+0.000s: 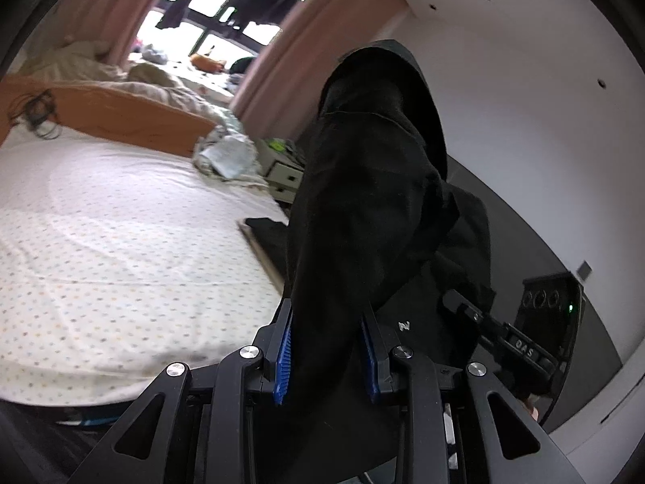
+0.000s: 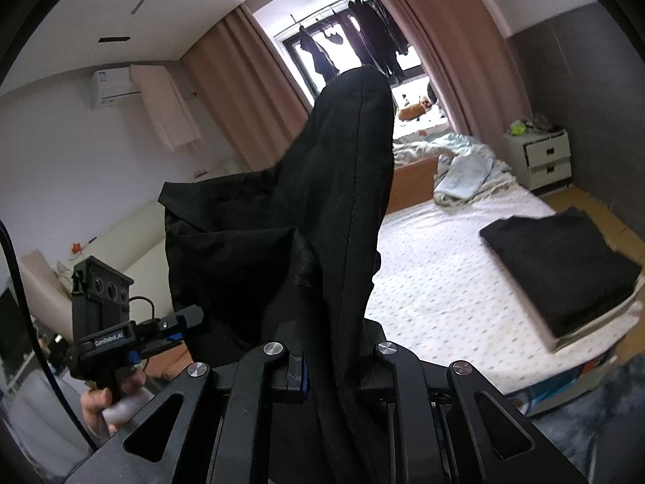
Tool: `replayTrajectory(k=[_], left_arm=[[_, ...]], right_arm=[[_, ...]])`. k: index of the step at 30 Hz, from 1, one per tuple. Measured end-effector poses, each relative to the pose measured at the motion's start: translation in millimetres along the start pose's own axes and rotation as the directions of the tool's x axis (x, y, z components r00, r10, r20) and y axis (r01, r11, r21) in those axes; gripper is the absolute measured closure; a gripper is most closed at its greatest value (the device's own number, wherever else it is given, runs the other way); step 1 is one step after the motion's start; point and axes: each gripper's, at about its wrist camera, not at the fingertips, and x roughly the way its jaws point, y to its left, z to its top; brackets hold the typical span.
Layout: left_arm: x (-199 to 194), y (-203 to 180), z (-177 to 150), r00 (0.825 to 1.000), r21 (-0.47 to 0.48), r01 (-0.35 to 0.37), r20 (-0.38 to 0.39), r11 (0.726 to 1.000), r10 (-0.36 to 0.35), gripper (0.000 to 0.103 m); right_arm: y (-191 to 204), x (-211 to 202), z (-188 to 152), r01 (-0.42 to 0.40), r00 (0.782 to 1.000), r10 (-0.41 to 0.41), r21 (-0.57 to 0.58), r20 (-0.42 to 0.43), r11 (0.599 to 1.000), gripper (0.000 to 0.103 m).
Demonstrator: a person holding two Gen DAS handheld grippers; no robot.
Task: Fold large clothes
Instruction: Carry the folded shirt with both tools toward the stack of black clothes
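A large black garment (image 1: 363,201) hangs in the air above the bed, stretched between both grippers. My left gripper (image 1: 326,322) is shut on one edge of it, and the cloth bunches between the blue pads (image 1: 282,355). The right wrist view shows my right gripper (image 2: 332,363) shut on another part of the black garment (image 2: 334,201), which stands up in a fold before the camera. The left gripper (image 2: 189,316) shows there at the lower left, held by a hand (image 2: 100,403). The right gripper (image 1: 455,300) appears at the right of the left wrist view.
Below lies a bed with a white dotted sheet (image 1: 100,242). A folded black pile (image 2: 560,266) sits at its right edge. Crumpled light bedding (image 2: 463,177) and a wooden headboard (image 1: 121,113) lie at the far end, with a white nightstand (image 2: 544,157) beside them. Pink curtains frame the window.
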Motion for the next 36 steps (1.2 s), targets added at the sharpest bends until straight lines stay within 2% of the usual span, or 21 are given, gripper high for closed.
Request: replayTrajectory(k=[8, 16, 19, 26, 31, 36], left_arm=[[77, -40, 19, 0.996, 0.066, 0.069, -0.069, 0.995, -0.065, 0.073], [179, -61, 38, 0.975, 0.079, 0.16, -0.17, 0.984, -0.144, 0.073], [217, -61, 44, 0.964, 0.066, 0.191, -0.201, 0.979, -0.175, 0.073], [270, -76, 47, 0.942, 0.048, 0.238, -0.256, 0.97, -0.218, 0.073], [307, -75, 57, 0.922, 0.047, 0.272, -0.297, 0.961, -0.247, 0.073], [349, -58, 73, 0.902, 0.017, 0.299, -0.333, 0.954, -0.276, 0.073]], right_arm=[[-59, -29, 17, 0.048, 0.997, -0.049, 0.006, 0.062, 0.999, 0.088], [-137, -42, 36, 0.112, 0.988, -0.117, 0.059, 0.101, 0.992, 0.089], [-170, -40, 46, 0.125, 0.986, -0.133, 0.081, 0.098, 0.989, 0.089], [-229, -23, 68, 0.159, 0.983, -0.167, 0.113, 0.07, 0.981, 0.089], [-244, -13, 99, 0.238, 0.97, -0.24, 0.076, 0.021, 0.968, 0.089], [-262, 7, 136, 0.3, 0.954, -0.3, 0.046, -0.018, 0.953, 0.089]])
